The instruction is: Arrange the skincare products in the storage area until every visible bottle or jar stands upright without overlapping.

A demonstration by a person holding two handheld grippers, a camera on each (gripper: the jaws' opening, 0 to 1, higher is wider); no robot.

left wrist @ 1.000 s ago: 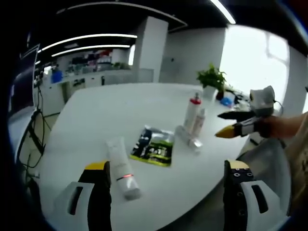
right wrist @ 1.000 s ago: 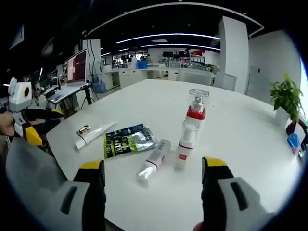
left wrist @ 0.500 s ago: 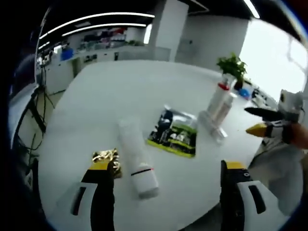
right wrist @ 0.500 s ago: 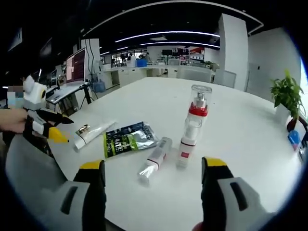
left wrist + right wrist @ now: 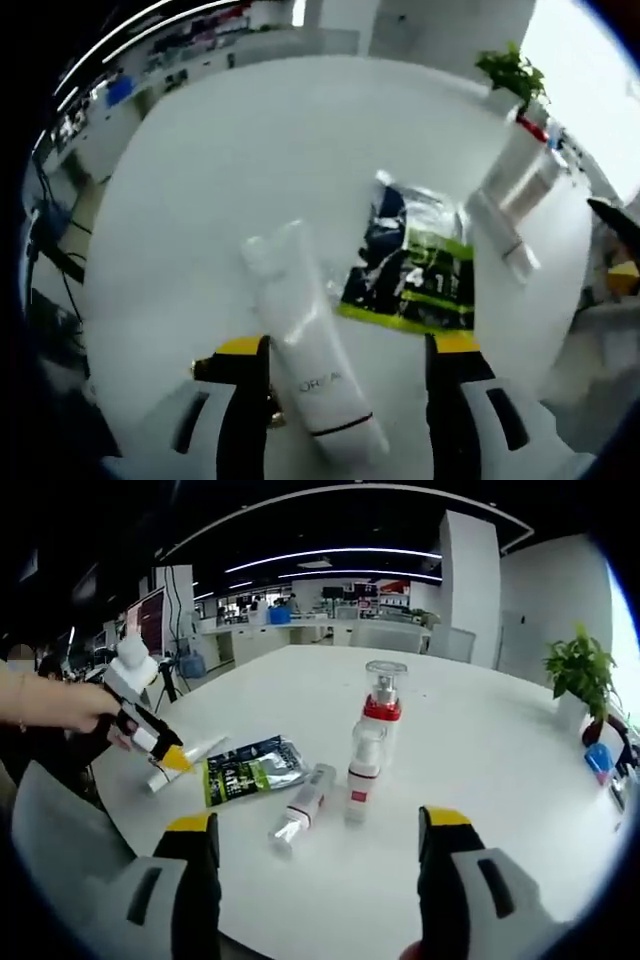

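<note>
Two grippers: our left gripper (image 5: 345, 350), jaws wide, straddles the lying white tube (image 5: 310, 350) on the desk (image 5: 200, 180); our right gripper (image 5: 318, 830), jaws wide, faces two upright bottles (image 5: 368, 745).

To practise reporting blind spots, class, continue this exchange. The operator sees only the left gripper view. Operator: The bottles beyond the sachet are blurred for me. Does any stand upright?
Observer: Yes. In the right gripper view the red-collared pump bottle stands upright.
Operator: And the smaller one by it?
Observer: The small white bottle also stands upright, just in front of it.
Operator: Is the right gripper busy?
Observer: No. The right gripper has its jaws open, with nothing between them.
</note>
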